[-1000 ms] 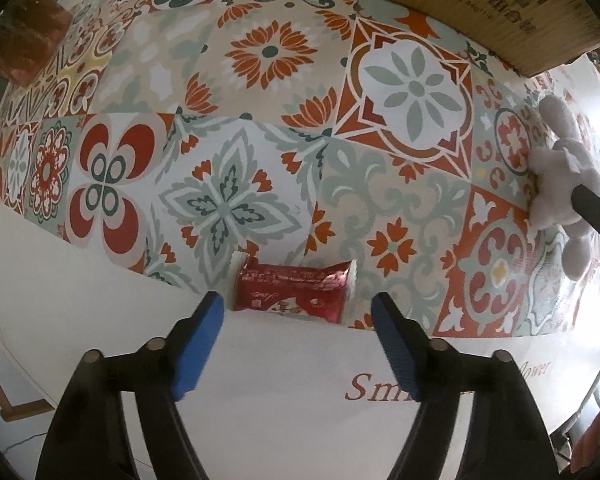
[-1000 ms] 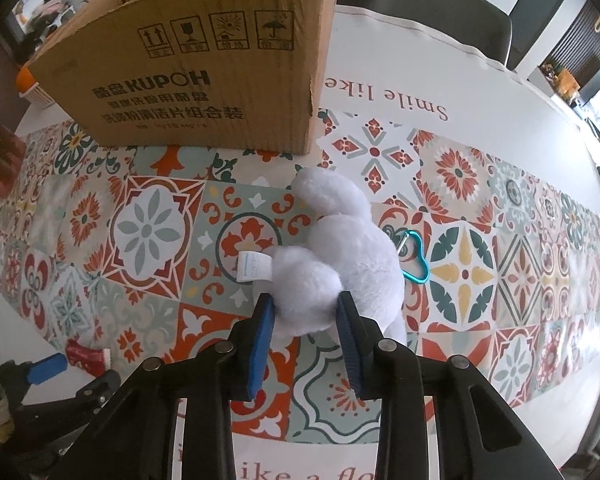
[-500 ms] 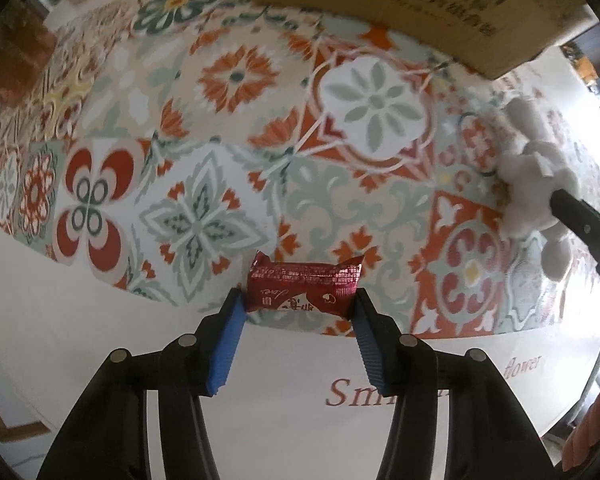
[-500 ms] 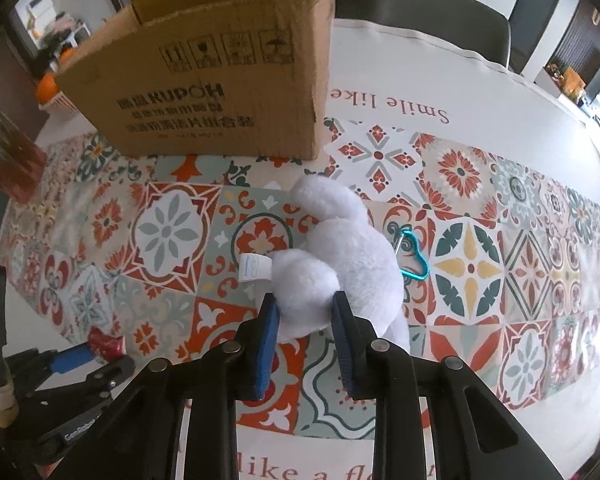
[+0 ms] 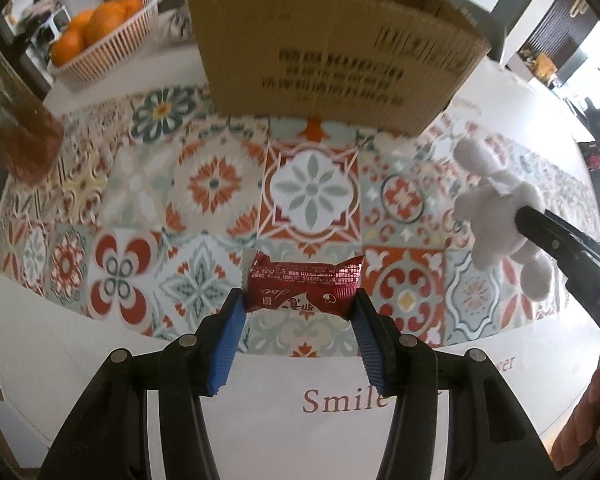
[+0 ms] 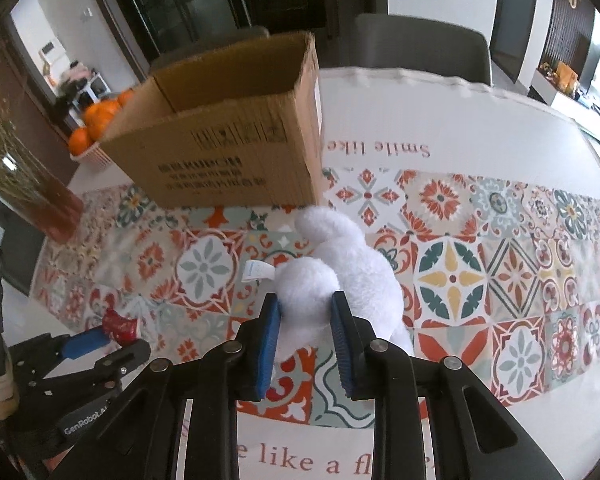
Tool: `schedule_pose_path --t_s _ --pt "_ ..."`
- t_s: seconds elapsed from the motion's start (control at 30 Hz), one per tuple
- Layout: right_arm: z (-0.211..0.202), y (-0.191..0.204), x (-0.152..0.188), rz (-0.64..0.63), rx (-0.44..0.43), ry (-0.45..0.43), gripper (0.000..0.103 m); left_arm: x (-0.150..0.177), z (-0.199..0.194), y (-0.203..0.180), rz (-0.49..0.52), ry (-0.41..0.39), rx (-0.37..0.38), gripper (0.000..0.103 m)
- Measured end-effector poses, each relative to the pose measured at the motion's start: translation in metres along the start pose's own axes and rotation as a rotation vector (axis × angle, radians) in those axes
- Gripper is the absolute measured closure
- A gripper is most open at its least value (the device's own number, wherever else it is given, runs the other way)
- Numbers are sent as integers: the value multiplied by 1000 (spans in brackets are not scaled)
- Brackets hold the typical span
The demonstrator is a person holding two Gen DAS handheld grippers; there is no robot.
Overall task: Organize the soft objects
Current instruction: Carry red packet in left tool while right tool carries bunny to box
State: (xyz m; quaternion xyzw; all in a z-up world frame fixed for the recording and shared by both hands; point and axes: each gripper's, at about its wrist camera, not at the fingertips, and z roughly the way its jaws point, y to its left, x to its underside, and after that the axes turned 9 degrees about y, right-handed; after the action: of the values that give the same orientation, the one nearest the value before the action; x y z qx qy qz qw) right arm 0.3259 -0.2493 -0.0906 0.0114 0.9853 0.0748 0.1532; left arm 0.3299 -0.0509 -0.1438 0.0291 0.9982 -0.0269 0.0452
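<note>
Plush toy, white, sits center of the right wrist view, squeezed between the blue pads of the right gripper; jaws clamped on its rounded lower part, white tag sticking out to the left. In the left wrist view the same toy shows at right edge, off the cloth. Red snack pack sits center-low in the left view, pinched end to end by the left gripper; jaws gripping it, having just been closing on it. Snack pack also visible lower left in the right view. Cardboard box, open top, stands upper center in both views, behind both items, on the patterned tablecloth. Basket of oranges upper left in the left view. Brown vase at left edge of the right view.
</note>
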Motion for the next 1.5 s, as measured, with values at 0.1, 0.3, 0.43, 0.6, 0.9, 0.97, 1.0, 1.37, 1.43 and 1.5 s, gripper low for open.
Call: schedule_pose_path --t_s 0.1,0.3,0.43,0.6,0.9,0.97,1.0,1.37,1.43,1.5 --pt "-12 2 0 -2 -6 -35 77 2 -17 0 13 -34 8 51" --pt "-29 7 -1 -6 -20 -100 79 1 -38 -4 23 -99 9 51" --pt "-36 8 -1 -4 -28 -135 80 1 -49 -4 28 -130 0 51" --pt "-45 12 -2 -11 -28 -176 81 -1 -60 -4 30 -166 -3 51" --pt "-84 27 -10 -50 -21 -313 83 -11 -95 -3 43 -266 -4 51" --pt "-94 32 -15 -64 -24 -349 83 -16 -105 -2 46 -294 1 51" --pt "-99 34 -18 -73 -27 -362 83 -19 -109 -2 50 -305 2 51" --pt "-118 63 -86 -138 -114 -455 84 -90 -156 6 107 -382 48 51" --pt "-115 70 -100 -149 -123 -456 84 -105 -159 8 116 -386 39 51" --pt "-109 73 -113 -154 -134 -452 84 -118 -159 8 129 -389 25 51"
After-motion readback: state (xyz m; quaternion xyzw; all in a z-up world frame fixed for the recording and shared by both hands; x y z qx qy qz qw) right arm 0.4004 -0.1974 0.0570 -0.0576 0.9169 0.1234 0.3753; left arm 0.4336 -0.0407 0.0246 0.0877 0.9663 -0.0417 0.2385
